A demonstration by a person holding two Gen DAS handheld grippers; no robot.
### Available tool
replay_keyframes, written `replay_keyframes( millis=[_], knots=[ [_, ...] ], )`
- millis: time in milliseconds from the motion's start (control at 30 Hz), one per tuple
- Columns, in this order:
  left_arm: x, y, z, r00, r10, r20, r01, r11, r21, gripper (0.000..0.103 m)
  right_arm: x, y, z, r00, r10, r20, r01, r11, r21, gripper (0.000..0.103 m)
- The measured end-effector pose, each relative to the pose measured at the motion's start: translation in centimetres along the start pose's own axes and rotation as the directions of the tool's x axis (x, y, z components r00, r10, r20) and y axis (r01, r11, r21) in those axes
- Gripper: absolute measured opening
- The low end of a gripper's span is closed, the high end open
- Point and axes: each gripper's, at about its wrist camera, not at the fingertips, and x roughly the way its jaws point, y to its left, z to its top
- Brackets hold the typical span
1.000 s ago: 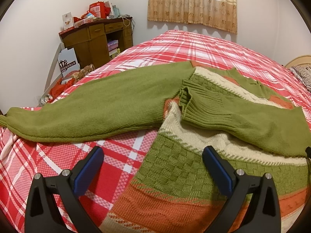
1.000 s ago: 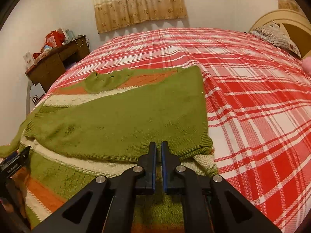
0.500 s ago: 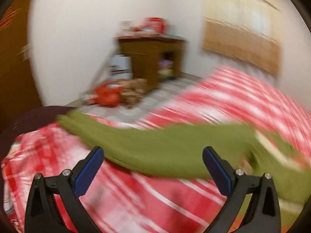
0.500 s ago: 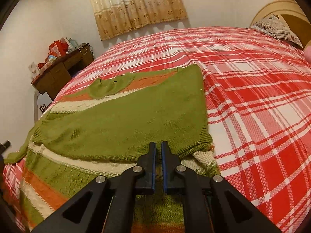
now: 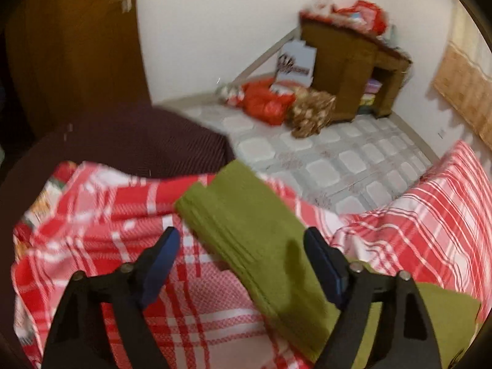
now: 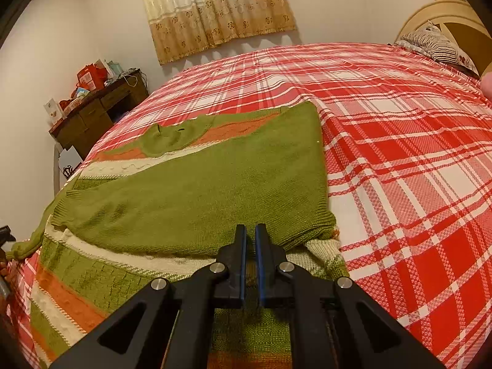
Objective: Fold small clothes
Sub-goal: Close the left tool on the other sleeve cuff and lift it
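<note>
A green, cream and orange striped knit sweater (image 6: 172,203) lies flat on the red plaid bed (image 6: 399,153), one green sleeve folded across its body. Its other green sleeve (image 5: 246,233) stretches toward the bed's corner, cuff end near the edge. My left gripper (image 5: 243,246) is open, with the sleeve lying between and below its blue pads, not touching them. My right gripper (image 6: 250,230) is shut and empty, hovering over the sweater's lower part near the folded sleeve's edge.
A brown wooden desk (image 5: 353,70) with clutter stands by the wall, with red bags (image 5: 267,104) on the tiled floor beside it. A dark brown cushion (image 5: 132,147) lies past the bed corner. Pillows (image 6: 436,46) sit at the headboard.
My left gripper has swung left from the sweater's body out to the far sleeve's cuff end near the bed corner. My right gripper has stayed shut and nearly still.
</note>
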Motion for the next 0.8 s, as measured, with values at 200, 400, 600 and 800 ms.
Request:
replay_keyframes(
  millis=[200, 400, 600, 800],
  knots=[
    [0.7, -1.0, -0.9, 0.999, 0.044, 0.007, -0.044, 0.999, 0.017, 0.075, 0.0, 0.0, 0.0, 1.000, -0.007, -0.001, 0.007, 1.000, -0.006, 0.006],
    [0.2, -2.5, -0.7, 0.998, 0.019, 0.053, -0.023, 0.995, 0.092, 0.031, 0.0, 0.1, 0.0, 1.000, -0.004, 0.001, 0.004, 1.000, -0.001, 0.006],
    [-0.8, -3.1, -0.7, 0.997, 0.003, 0.074, -0.012, 0.993, 0.116, 0.010, 0.1, 0.0, 0.0, 1.000, 0.005, 0.003, -0.005, 1.000, 0.008, 0.006],
    [-7.2, -7.3, -3.2, 0.958, -0.143, 0.247, 0.069, 0.956, 0.286, 0.009, 0.0, -0.2, -0.1, 1.000, 0.013, 0.005, -0.014, 1.000, 0.016, 0.006]
  ],
)
